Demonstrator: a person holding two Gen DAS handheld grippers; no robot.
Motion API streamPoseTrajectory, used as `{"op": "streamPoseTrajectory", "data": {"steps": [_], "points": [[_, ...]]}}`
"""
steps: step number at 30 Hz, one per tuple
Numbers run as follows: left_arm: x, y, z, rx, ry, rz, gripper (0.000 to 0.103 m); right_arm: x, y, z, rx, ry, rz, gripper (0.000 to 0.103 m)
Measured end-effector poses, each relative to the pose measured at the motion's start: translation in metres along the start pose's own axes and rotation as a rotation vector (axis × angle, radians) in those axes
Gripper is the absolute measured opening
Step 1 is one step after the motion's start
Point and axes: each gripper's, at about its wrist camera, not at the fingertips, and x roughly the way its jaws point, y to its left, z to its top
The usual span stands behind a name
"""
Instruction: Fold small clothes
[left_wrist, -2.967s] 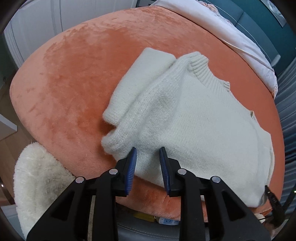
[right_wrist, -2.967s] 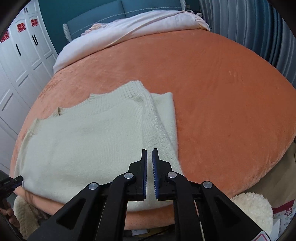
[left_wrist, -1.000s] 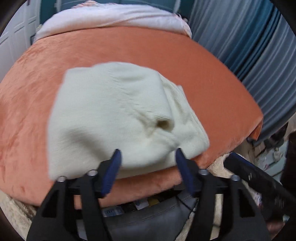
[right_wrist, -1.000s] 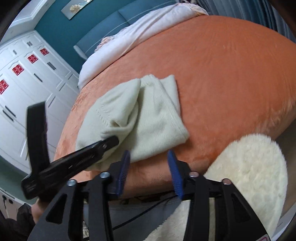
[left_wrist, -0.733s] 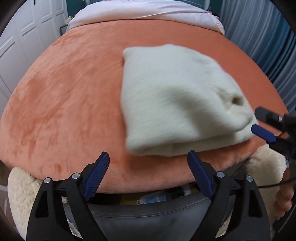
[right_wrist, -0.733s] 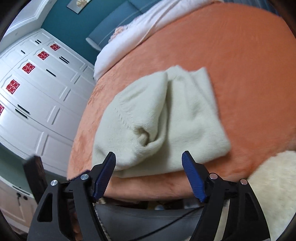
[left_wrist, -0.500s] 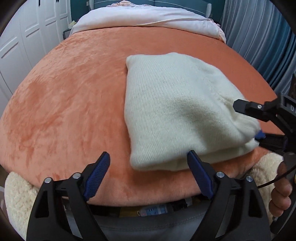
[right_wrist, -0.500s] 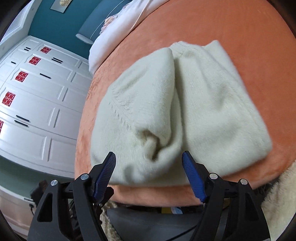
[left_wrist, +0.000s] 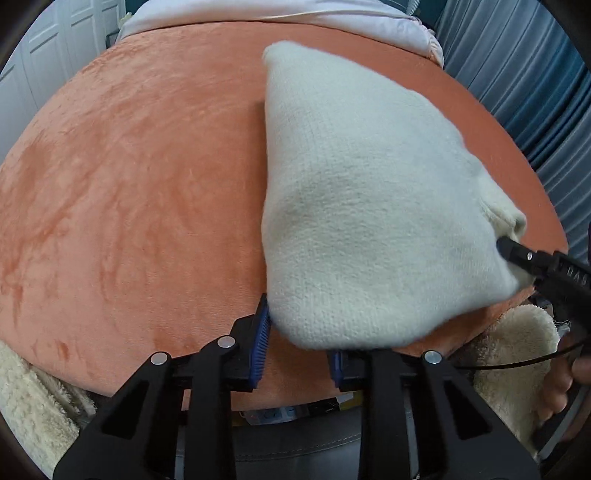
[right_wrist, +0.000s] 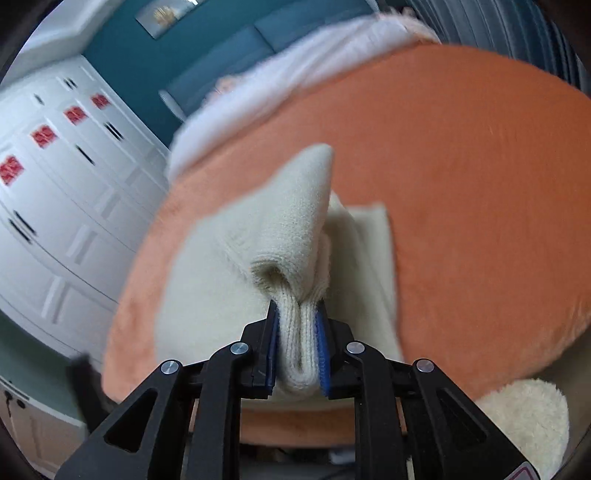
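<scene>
Both tools went from spread wide either side of the sweater to closed on its near edge, jaws having just been closing with knit between them. Bed (left_wrist: 129, 184), orange cover, carries the folded cream sweater (left_wrist: 369, 206), which sits toward the bed's near edge and right of its middle. Fluffy rug (right_wrist: 524, 417) lies below that edge. Left tool (left_wrist: 297, 345) pinches the sweater's near left corner; its right pad is hidden under the knit. Right tool (right_wrist: 297, 349) pinches the bunched folded layers at the near right corner, knit bulging up out of the pads. That corner is lifted off the bed.
</scene>
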Motion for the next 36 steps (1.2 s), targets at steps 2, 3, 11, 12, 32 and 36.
{"op": "streamPoseTrajectory", "data": {"steps": [2, 3, 11, 12, 32, 36], "points": [[-0.002, 0.0, 0.001, -0.003, 0.003, 0.012, 0.025, -0.008, 0.002, -0.005, 0.008, -0.041, 0.013, 0.016], [-0.002, 0.002, 0.001, -0.01, 0.005, 0.009, 0.025, -0.019, 0.006, -0.005, 0.008, -0.08, 0.027, 0.016], [-0.002, 0.002, -0.002, -0.011, 0.022, 0.032, 0.03, 0.009, -0.009, -0.012, 0.037, 0.033, -0.018, 0.019], [-0.007, 0.003, -0.004, -0.008, 0.019, 0.03, 0.031, 0.0, -0.004, -0.012, 0.029, 0.004, -0.017, 0.02], [-0.106, 0.054, 0.011, -0.102, -0.188, 0.152, 0.046, 0.068, 0.144, -0.054, -0.489, 0.1, -0.003, 0.025], [-0.104, 0.045, 0.022, -0.079, -0.193, 0.132, 0.046, 0.019, 0.14, -0.052, -0.454, 0.024, 0.024, 0.017]]}}
